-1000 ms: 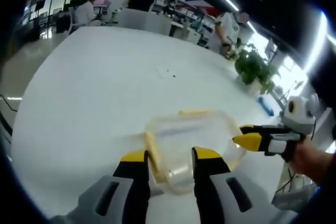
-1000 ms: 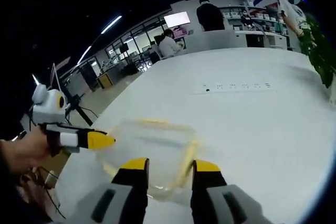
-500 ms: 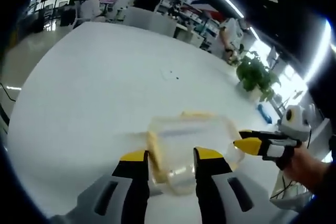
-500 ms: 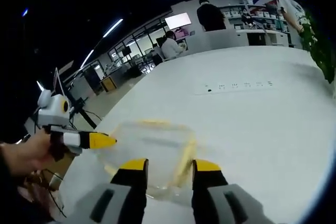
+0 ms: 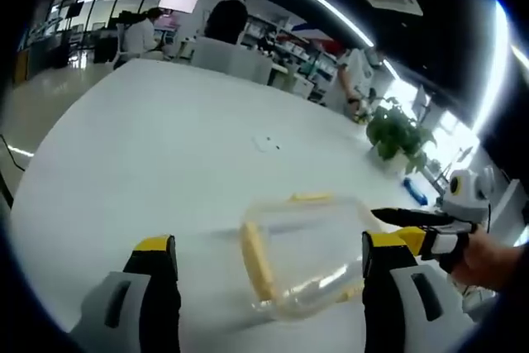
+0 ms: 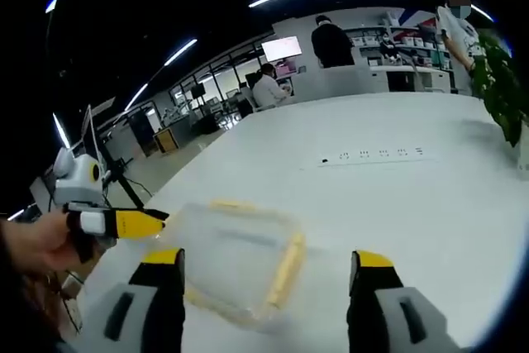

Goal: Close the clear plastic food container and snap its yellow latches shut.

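- Clear plastic container (image 5: 306,258) (image 6: 235,258) sits on white table (image 5: 165,146) (image 6: 397,196), lid on; nothing visible inside.
- Yellow latches: one along its side (image 5: 256,260) (image 6: 285,269), another on far edge (image 5: 310,197) (image 6: 235,205); can't tell if snapped.
- Left gripper (image 5: 269,274) low behind container, jaws spread wide, one each side of it, no contact. In right gripper view it comes in beside container (image 6: 136,222), held by a hand (image 6: 37,241), tips apart there.
- Right gripper (image 6: 264,283) likewise: jaws wide apart, straddling container, holding nothing. In left gripper view (image 5: 413,229) it's just beside container.
- Beyond container: table's socket strip (image 6: 372,155), potted plant (image 5: 397,130), ppl at desks in bkgd.
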Action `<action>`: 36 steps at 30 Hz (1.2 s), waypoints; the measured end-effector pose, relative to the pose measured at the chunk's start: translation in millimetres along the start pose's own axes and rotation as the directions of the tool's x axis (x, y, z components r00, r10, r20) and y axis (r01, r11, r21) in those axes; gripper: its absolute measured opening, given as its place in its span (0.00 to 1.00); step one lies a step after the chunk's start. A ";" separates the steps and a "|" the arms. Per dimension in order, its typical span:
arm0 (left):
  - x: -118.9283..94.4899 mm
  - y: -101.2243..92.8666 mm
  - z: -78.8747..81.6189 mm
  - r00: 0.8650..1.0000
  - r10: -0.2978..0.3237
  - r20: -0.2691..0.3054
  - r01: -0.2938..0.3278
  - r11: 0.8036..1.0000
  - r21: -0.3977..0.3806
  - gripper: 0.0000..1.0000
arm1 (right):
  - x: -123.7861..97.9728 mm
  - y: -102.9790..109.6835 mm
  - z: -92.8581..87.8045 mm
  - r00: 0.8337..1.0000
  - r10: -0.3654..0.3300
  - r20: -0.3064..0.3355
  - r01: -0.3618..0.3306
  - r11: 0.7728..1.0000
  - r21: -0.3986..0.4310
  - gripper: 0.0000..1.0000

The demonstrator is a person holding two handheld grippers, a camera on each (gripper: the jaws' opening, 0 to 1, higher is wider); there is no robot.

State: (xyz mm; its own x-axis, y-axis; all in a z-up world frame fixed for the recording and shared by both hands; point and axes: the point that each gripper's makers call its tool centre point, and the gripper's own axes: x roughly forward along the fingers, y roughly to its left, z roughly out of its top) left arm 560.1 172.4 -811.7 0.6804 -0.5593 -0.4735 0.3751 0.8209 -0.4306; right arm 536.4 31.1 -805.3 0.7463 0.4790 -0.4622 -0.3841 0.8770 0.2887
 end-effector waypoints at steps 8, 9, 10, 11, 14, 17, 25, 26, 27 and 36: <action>0.1 1.7 -4.3 1.000 0.017 -0.027 -0.015 0.997 0.076 0.99 | 1.5 2.1 -4.9 1.000 0.000 -0.010 0.000 0.999 -0.041 1.00; -0.6 0.1 -5.4 0.999 0.016 -0.030 -0.013 0.996 0.088 0.99 | 2.2 2.6 -6.1 1.000 0.008 -0.014 -0.008 1.000 -0.027 1.00; -1.4 -0.7 -6.1 0.999 0.016 -0.033 -0.013 0.996 0.091 0.99 | 1.6 3.7 -6.5 1.000 0.010 -0.014 -0.011 1.000 -0.024 1.00; -2.1 -0.9 -7.3 0.999 0.016 -0.037 -0.013 0.996 0.089 0.99 | 0.9 3.8 -6.3 1.000 0.010 -0.013 -0.010 1.000 -0.029 1.00; -3.5 -3.5 -10.8 0.999 0.010 -0.052 -0.005 0.996 0.091 0.99 | -2.1 6.2 -4.5 1.000 0.014 -0.009 -0.015 0.999 -0.032 1.00; -4.4 -8.1 -9.8 0.998 0.002 -0.060 0.005 0.994 0.113 0.99 | -5.5 6.5 -3.4 1.000 0.010 -0.005 -0.011 0.999 -0.050 1.00; -22.6 -22.3 -8.9 0.997 -0.004 -0.075 0.017 0.985 0.173 0.99 | -20.3 15.2 4.7 1.000 0.021 0.012 -0.020 0.997 -0.070 1.00; -26.1 -23.3 -9.5 0.997 -0.001 -0.076 0.014 0.984 0.177 0.99 | -22.8 16.2 5.4 1.000 0.022 0.017 -0.020 0.997 -0.077 1.00; -32.0 -24.8 -10.0 0.997 0.000 -0.077 0.014 0.983 0.184 0.99 | -26.4 17.6 5.4 1.000 0.022 0.019 -0.021 0.996 -0.084 1.00; -81.8 -46.6 -23.6 0.996 -0.015 -0.089 0.039 0.961 0.273 0.99 | -81.8 32.6 16.4 0.998 0.000 0.056 0.007 0.993 -0.122 1.00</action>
State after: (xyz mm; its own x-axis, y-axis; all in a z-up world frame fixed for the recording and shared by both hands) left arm 472.2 177.2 -771.0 0.6159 -0.5799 -0.5333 0.5593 0.7986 -0.2223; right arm 471.8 19.9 -744.3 0.7755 0.4759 -0.4149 -0.4423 0.8784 0.1810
